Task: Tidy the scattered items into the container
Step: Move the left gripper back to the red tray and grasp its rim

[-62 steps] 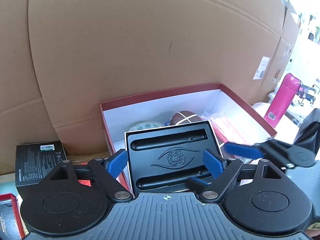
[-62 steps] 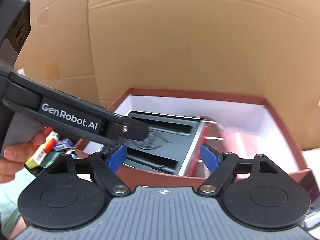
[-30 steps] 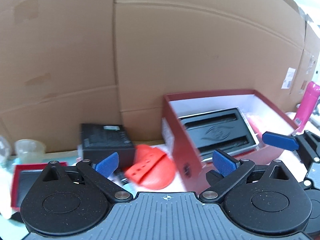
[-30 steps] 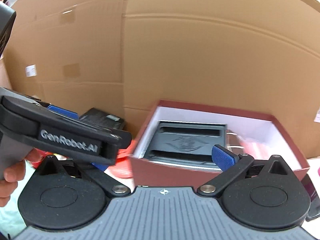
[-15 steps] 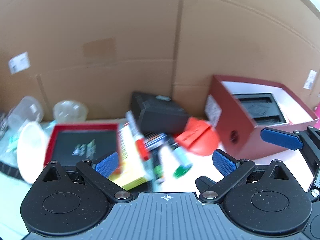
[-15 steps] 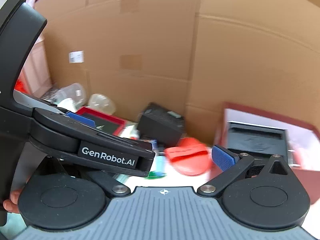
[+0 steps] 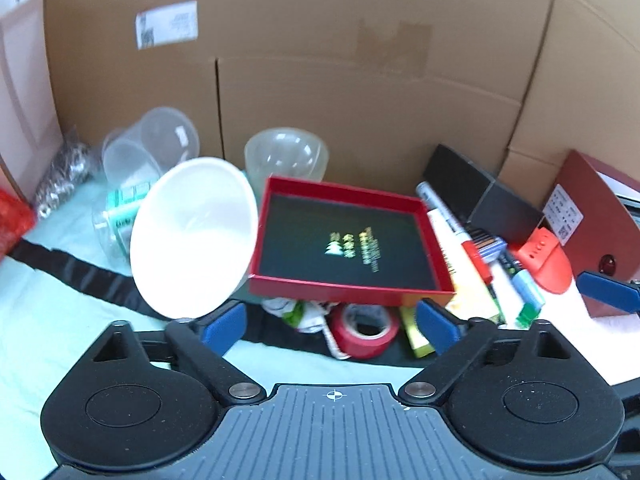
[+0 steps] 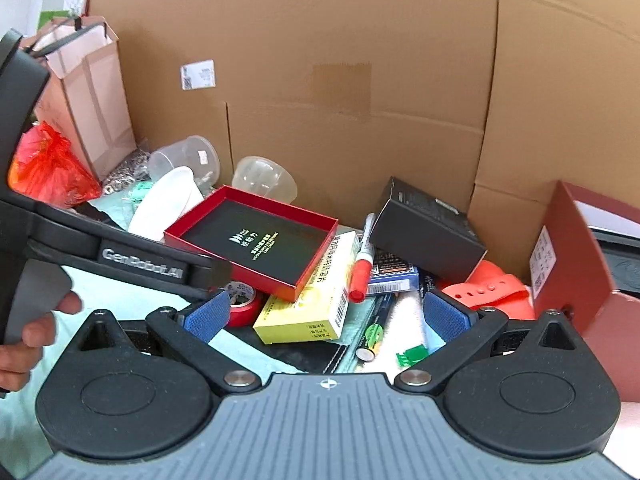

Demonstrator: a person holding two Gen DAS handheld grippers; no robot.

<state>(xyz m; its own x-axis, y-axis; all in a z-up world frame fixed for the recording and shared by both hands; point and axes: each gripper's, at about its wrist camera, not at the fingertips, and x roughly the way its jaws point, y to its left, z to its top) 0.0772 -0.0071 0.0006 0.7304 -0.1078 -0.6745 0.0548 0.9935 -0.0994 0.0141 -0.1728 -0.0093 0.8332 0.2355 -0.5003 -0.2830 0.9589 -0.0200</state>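
The dark red container box stands at the right edge, also seen from the left wrist. Scattered items lie left of it: a red shallow tray with a black inside, a white bowl, a red tape roll, a yellow box, a red-capped marker, a black box and an orange sandal. My left gripper hovers over the tape roll, jaws closing with nothing pressed between the pads. My right gripper is open and empty above the yellow box.
Tall cardboard sheets wall off the back. Two clear plastic cups lie behind the bowl. A paper bag and a red plastic bag stand at the far left. A hand holds the left gripper's handle.
Both grippers have swung left, away from the dark red box and over the heap of scattered items. The left one has dropped lower, toward the tape roll and red tray.
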